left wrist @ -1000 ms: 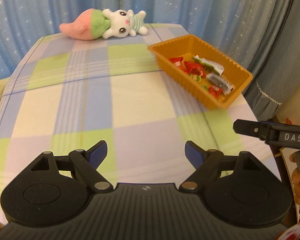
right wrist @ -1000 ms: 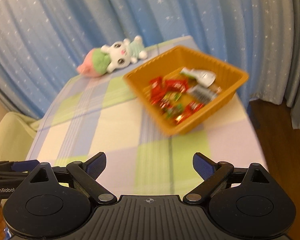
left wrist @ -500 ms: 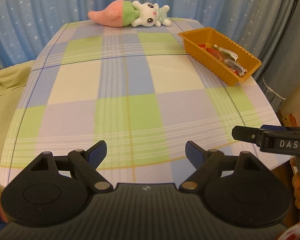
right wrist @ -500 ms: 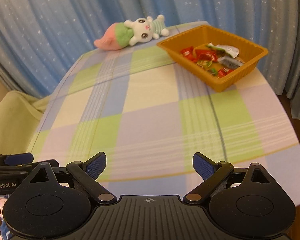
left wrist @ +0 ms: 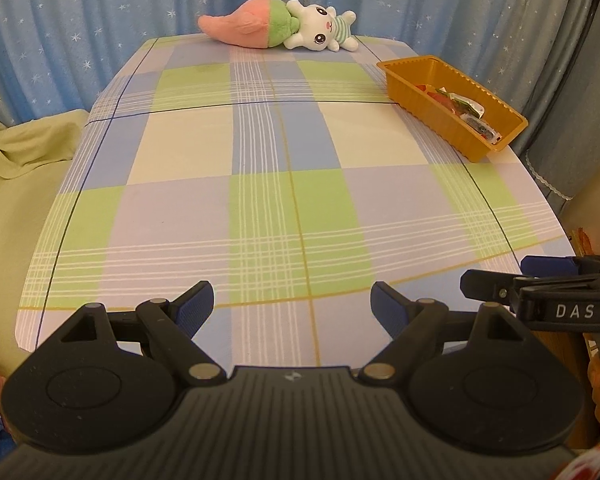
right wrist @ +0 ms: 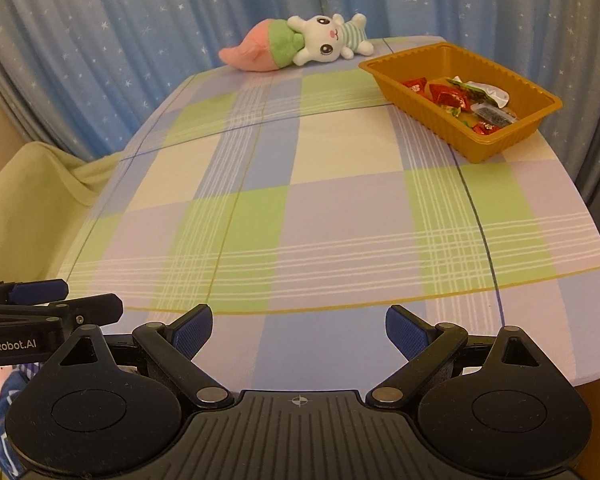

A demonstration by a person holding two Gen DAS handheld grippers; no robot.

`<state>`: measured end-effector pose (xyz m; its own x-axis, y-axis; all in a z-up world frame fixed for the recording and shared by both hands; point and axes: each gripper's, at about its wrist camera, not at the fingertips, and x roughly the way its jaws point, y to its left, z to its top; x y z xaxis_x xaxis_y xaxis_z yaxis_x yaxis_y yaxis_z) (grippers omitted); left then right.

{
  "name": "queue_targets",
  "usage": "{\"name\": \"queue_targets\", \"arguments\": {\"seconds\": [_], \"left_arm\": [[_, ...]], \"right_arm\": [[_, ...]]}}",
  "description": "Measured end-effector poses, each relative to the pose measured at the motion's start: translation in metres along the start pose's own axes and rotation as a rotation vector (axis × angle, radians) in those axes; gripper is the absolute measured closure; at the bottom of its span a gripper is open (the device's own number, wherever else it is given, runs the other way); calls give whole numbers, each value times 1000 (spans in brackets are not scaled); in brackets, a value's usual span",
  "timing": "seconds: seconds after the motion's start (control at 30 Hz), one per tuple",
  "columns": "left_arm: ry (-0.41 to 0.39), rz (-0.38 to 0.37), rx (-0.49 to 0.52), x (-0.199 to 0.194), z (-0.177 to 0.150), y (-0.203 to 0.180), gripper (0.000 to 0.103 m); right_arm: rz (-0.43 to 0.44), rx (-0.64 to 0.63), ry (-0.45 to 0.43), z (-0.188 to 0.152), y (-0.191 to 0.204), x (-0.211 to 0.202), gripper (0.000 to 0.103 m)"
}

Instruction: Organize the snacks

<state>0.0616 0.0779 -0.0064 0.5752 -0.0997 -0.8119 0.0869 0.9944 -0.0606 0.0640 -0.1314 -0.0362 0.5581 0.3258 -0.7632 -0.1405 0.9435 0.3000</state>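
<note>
Blue star-dotted curtains point(left wrist: 100, 20) hang behind a table covered in a checked cloth point(left wrist: 284, 184) of green, blue, lilac and cream squares. We hold both grippers over the near edge of that table, tilted down toward it. Our left gripper point(left wrist: 292, 306) has its jaws spread wide with nothing but cloth between the blue pads point(left wrist: 194, 306). Our right gripper point(right wrist: 299, 328) stands just as wide, and it too grips nothing. In each wrist view the other tool shows at the side, close beside us and level with our own fingers.

Far ahead and to the right of both grippers, near the table's right edge, sits an orange tray point(right wrist: 496, 148) with ribbed walls. Snacks point(right wrist: 452, 98) lie inside it: several red wrapped sweets, a green and white packet, a dark wrapped bar. From the left gripper the tray point(left wrist: 428, 100) looks narrower and the snacks point(left wrist: 460, 106) half hidden by its wall.

Beyond the tray, at the far end of the table, a plush toy point(left wrist: 280, 28) lies on its side, a white bunny in a striped top joined to a pink and green carrot shape. Pale green fabric point(left wrist: 16, 152) is bunched to the left of the table.
</note>
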Motion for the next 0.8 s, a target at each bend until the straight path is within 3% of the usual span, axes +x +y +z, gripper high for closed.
{"name": "queue_targets", "arguments": {"seconds": [0.8], "left_arm": [[-1,-1,-4,0,-3,11,18]], "right_arm": [[-12,-30,13,1,17,6,10]]}}
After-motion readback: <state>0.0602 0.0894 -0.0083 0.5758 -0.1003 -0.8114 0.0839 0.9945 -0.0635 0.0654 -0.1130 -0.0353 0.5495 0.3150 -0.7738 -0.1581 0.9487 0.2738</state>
